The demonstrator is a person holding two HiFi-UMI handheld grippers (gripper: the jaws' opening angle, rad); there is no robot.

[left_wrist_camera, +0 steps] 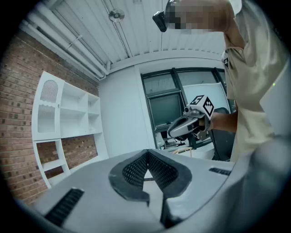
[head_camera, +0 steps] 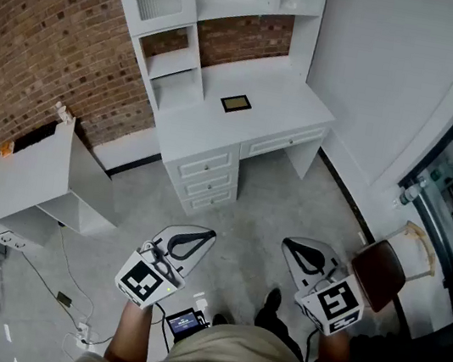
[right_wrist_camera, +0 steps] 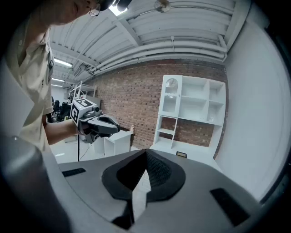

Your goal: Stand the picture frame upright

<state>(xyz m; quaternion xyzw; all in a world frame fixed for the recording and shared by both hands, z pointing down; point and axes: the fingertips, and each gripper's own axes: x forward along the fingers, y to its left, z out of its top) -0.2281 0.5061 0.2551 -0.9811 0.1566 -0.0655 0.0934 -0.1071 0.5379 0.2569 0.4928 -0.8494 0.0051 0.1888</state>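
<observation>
On the white desk [head_camera: 287, 100]: picture frame [head_camera: 236, 104], lying flat, dark face up, near the middle of the top and just in front of the shelf unit [head_camera: 178, 5] that rises from the desk's back edge.
Frame against the grippers: well apart from both, beyond a stretch of grey floor [head_camera: 266, 200]; ahead of the pair and roughly between the lines along which they point.
Left gripper [head_camera: 207, 237]: held low over the floor, aimed toward the desk's drawers [head_camera: 207, 177]; tips pressed together, nothing caught between them.
Right gripper [head_camera: 289, 245]: alongside the left one, near a brown-seated chair [head_camera: 379, 270]; closed tip to tip, empty.
Right gripper view: frame seen as a small dark rectangle on the desk top, far behind the closed tips and slightly to their right.
Left of the desk: white cabinet [head_camera: 29, 177], standing against the brick wall [head_camera: 45, 34].
</observation>
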